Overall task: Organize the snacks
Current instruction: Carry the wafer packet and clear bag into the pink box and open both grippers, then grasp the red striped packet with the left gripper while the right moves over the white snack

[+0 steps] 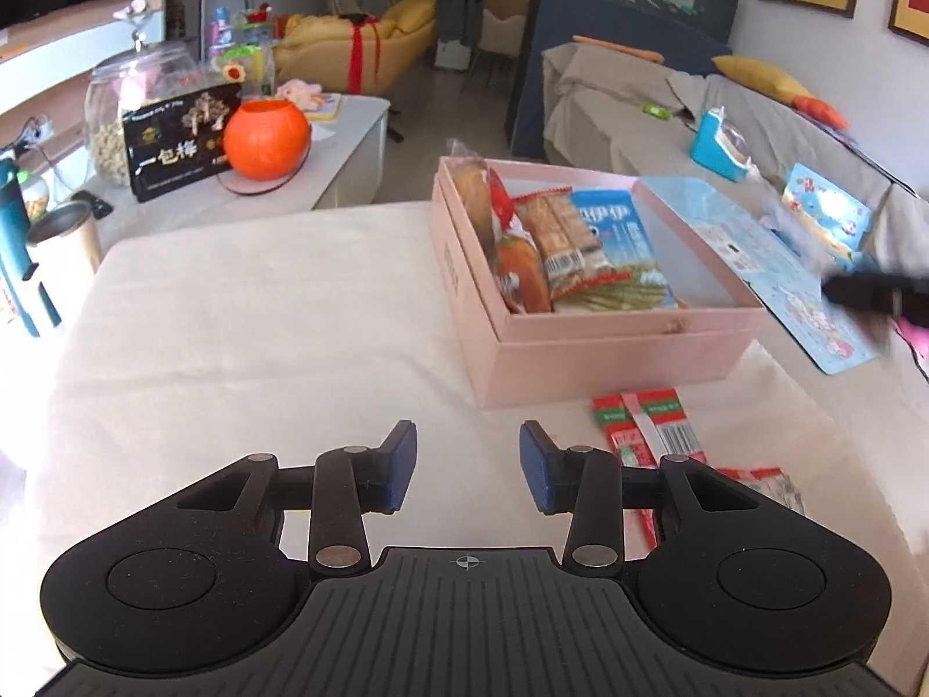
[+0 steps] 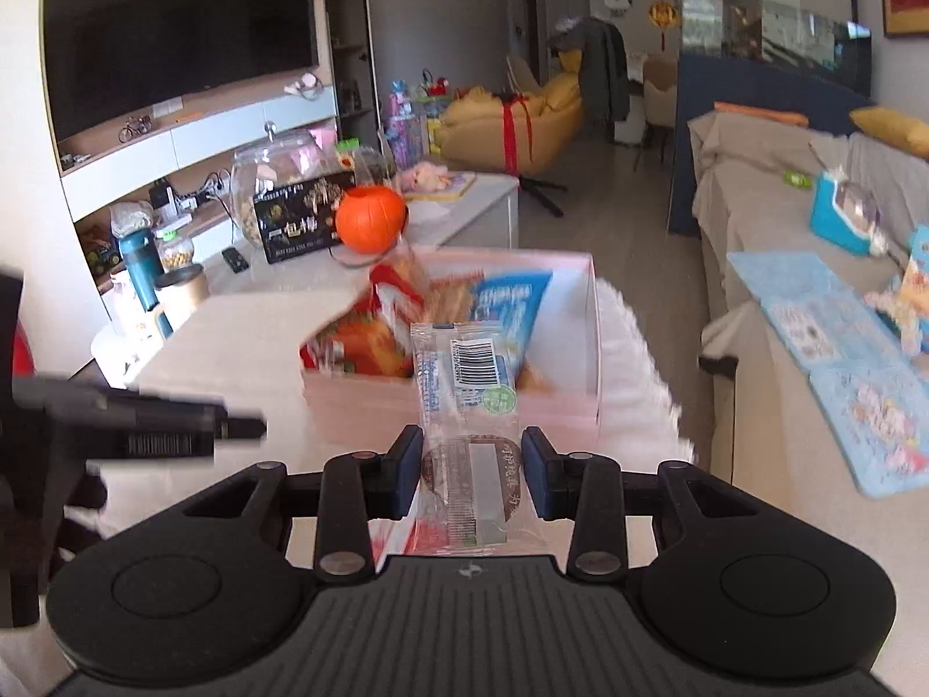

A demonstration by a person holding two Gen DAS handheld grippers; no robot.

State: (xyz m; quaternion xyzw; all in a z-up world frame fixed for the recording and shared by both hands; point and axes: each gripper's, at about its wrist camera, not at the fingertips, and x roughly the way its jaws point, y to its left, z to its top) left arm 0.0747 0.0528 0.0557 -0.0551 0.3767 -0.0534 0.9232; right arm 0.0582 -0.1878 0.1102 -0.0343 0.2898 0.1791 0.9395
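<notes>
From the left wrist, the left gripper point(image 1: 468, 467) hangs wide and empty over the white table point(image 1: 244, 337) near the snack-filled pink box point(image 1: 609, 342), while from the right wrist, the right gripper point(image 2: 471, 479) clamps a clear snack packet point(image 2: 464, 406) before that box.

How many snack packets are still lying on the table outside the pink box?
3 visible: two red-and-green strip packets side by side in front of the pink box, and one clear packet beside the left gripper, partly hidden. More may be hidden.
</notes>
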